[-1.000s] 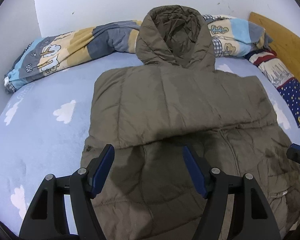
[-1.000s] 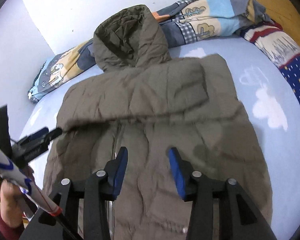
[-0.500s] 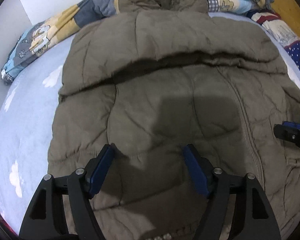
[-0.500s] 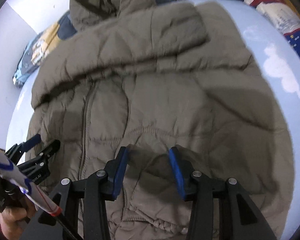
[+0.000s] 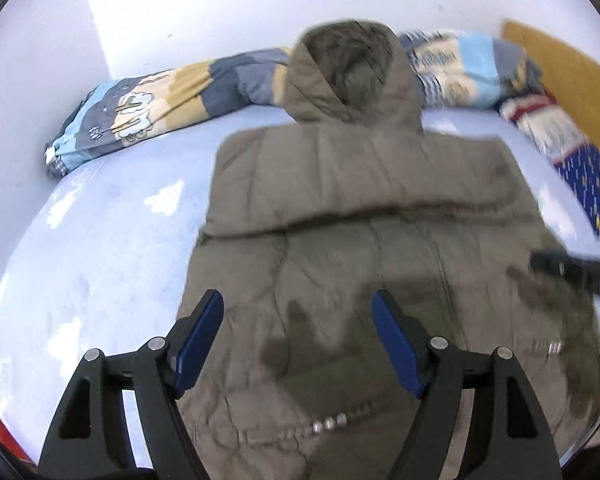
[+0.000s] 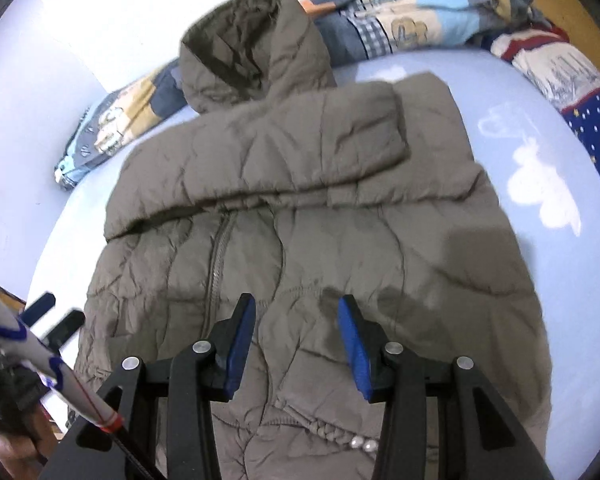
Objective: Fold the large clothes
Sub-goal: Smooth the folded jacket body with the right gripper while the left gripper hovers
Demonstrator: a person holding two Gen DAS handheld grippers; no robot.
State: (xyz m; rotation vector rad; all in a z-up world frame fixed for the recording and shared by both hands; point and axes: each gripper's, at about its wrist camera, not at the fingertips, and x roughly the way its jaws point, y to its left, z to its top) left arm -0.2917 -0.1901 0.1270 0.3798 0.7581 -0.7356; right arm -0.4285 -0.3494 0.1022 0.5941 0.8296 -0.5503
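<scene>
Olive padded jacket (image 5: 380, 208) lies sleeves-folded on the bed (image 5: 100, 248); left hand-held gripper (image 5: 298, 340), just widening, and right hand-held gripper (image 6: 296, 340) hover spread, empty.

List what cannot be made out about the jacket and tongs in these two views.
- Jacket hem: in both wrist views the near edge runs behind the tongs' arms and off the bottom of the frame.
- Right tongs in the left wrist view: motion-blurred and cut off by the right edge, so the jaws' gap is unreadable there.
- Sleeves: folded across the chest; the zipper's top is hidden beneath them.
- Left tongs in the right wrist view: partly behind a white rod.
</scene>
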